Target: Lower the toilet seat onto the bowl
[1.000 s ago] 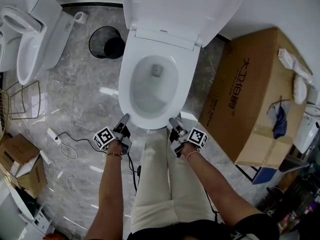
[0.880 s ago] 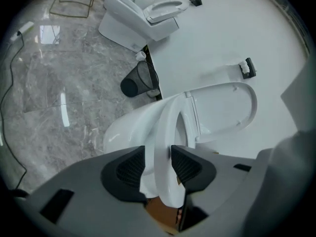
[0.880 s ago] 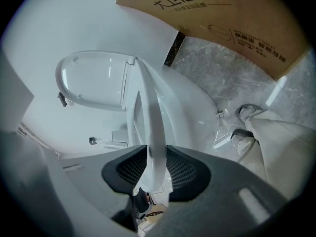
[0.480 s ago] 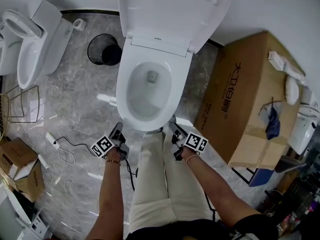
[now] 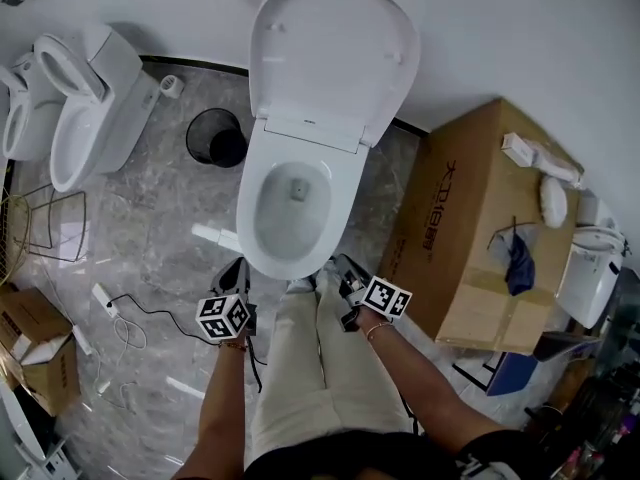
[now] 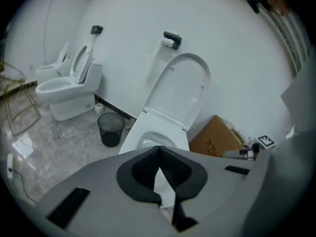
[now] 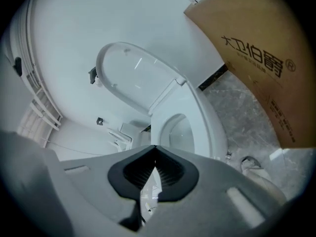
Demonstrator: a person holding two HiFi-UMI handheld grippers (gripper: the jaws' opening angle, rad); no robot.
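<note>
The toilet seat [image 5: 332, 56] stands raised against the wall at top centre, above the open bowl [image 5: 285, 263]. The left tool [image 5: 236, 268] and right tool [image 5: 346, 266], jaws together and empty, flank the bowl's front rim.

The wall [image 5: 520, 48] is plain white. The floor [image 5: 150, 228] is shiny grey stone. A black bin [image 5: 215, 138] stands by the wall, near a side toilet [image 5: 90, 108]. A big brown box [image 5: 470, 228] sits at the right.
</note>
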